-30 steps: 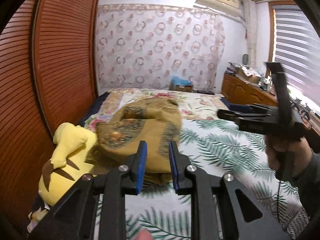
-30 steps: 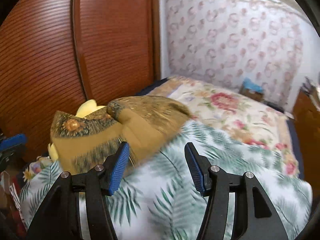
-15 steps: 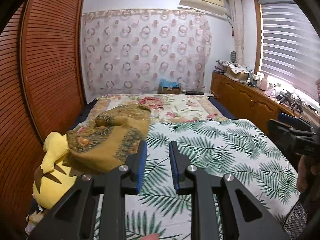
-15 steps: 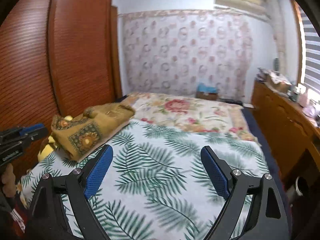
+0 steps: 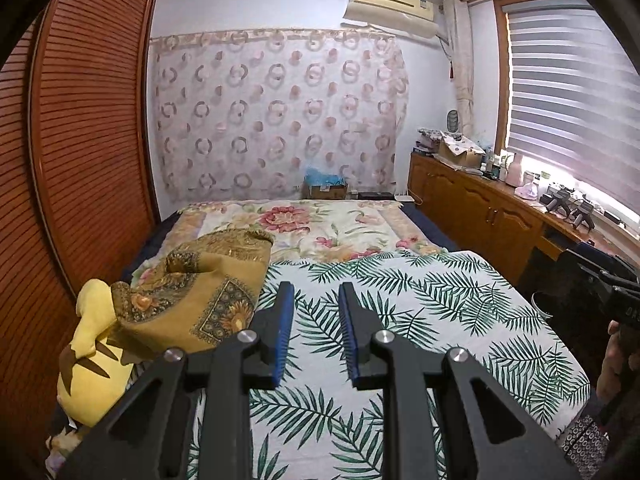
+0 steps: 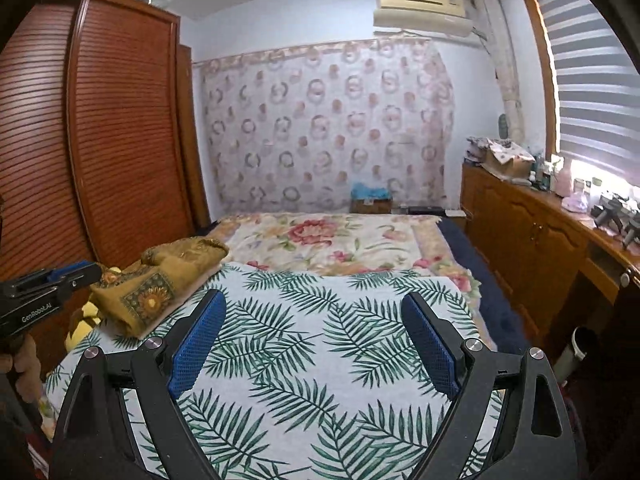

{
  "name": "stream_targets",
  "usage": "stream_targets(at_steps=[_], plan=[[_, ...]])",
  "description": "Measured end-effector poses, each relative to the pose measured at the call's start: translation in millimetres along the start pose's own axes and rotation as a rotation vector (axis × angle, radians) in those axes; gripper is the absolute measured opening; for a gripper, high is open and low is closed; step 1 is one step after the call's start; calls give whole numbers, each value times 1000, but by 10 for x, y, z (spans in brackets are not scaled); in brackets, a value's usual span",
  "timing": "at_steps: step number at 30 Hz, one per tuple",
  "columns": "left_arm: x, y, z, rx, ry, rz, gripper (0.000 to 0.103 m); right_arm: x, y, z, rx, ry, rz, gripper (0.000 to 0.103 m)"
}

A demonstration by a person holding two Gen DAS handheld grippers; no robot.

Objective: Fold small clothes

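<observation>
Both grippers pull back from the folded mustard garment (image 5: 200, 292); right gripper (image 6: 314, 344) spreads wide, empty, left gripper (image 5: 314, 320) narrow, empty. Garment sits at bed's left edge, resting partly on yellow plush (image 5: 88, 356). Fold looks finished; underside hidden, no other clothes visible.

The left tongs (image 5: 316, 312) stand narrowly parted, gripping nothing; the right tongs (image 6: 314, 334) gape wide and empty, both angled slightly downward.
</observation>
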State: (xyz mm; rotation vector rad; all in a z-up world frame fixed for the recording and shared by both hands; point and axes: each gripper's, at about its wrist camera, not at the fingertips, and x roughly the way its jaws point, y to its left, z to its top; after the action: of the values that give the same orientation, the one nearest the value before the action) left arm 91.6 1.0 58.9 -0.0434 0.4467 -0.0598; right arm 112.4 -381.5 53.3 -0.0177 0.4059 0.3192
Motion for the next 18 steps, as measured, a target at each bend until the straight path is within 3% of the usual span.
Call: stream_targets(at_steps=[18], plan=[[-134,-37,83,7,-25,7,21,-97,-71,-28,13,-18,-15,91]])
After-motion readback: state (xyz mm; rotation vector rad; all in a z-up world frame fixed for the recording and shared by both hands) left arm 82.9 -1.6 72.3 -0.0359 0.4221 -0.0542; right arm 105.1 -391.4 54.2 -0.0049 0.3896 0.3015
